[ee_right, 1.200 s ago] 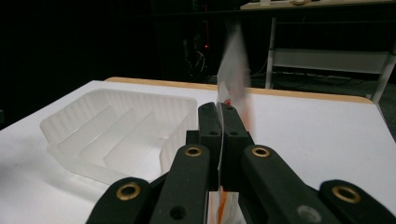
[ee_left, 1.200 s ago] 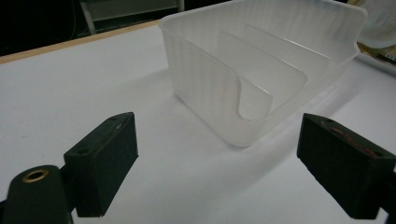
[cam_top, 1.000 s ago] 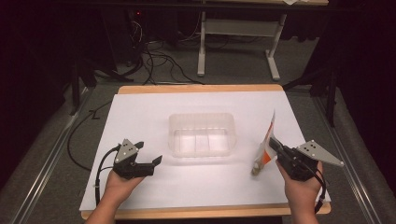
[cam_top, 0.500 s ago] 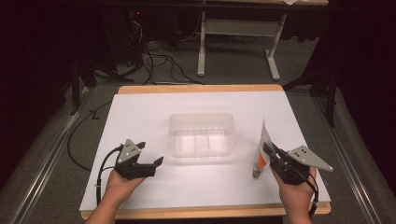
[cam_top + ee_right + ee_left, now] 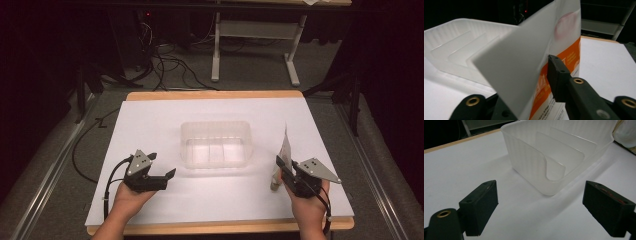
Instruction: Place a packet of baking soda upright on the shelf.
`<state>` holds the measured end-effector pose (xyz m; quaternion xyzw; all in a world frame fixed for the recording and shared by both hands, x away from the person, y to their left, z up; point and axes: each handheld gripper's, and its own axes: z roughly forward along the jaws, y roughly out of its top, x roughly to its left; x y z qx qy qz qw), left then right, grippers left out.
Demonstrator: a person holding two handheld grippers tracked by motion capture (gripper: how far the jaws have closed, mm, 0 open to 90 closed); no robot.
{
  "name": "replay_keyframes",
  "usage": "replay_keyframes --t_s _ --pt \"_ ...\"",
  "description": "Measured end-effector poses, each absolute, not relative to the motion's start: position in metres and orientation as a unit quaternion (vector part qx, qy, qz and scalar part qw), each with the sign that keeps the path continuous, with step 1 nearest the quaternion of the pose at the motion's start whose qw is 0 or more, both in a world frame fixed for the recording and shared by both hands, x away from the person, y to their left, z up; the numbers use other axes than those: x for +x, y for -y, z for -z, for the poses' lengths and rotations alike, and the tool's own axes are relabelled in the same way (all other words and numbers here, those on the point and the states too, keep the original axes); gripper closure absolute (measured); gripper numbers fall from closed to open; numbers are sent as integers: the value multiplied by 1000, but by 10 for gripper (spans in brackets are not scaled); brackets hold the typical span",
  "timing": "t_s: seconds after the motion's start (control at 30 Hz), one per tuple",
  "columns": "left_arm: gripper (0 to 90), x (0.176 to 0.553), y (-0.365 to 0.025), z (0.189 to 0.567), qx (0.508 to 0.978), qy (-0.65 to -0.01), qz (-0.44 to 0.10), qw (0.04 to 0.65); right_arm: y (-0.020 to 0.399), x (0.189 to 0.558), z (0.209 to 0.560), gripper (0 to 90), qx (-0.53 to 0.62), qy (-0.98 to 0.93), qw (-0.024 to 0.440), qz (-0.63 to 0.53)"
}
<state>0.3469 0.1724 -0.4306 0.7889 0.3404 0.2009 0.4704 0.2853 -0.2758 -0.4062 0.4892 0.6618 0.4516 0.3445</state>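
Item: white and orange tube [image 5: 284, 152], flat-ended, held upright with a slight lean at about 4 o'clock on the tabletop [image 5: 165, 115], its cap end resting on or just above the white surface; which of the two cannot be told. In the right gripper view the tube [image 5: 529, 72] is seen between the jaws of the right tongs [image 5: 529, 100], orange print facing the right-hand jaw. The jaws have just been opening with the tube between them, and a narrow gap is seen beside that jaw; the flat tail of the tube hides the other jaw. The tongs are set narrow.

Item: right tongs [image 5: 282, 167], carried in the person's hand at 4 o'clock, grey three-cornered plate on top.

Item: clear plastic bin [image 5: 216, 143], ribbed, with inner dividers, placed at the centre of the tabletop, just beside the tube at the tube's 9 o'clock and apart from it. In the left gripper view a cut-out is seen in the near wall of the bin [image 5: 554, 157].

Item: left tongs [image 5: 162, 167], held low over the tabletop at 8 o'clock, aimed toward the bin. Jaws are spread wide, nothing between them; in the left gripper view the left tongs [image 5: 549, 207] frame bare white surface short of the bin.
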Motion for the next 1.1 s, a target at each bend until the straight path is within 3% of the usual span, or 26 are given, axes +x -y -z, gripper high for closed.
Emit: replay_keyframes --t_s 0.17,0.77,1.1 --pt "136 347 -172 431 790 -340 -199 470 280 284 404 894 497 -653 344 -456" --pt "142 347 -173 430 789 -340 -200 471 296 278 392 900 496 -638 349 -474" --pt "142 347 -176 428 784 -344 -201 477 283 276 384 900 473 -646 356 -482"
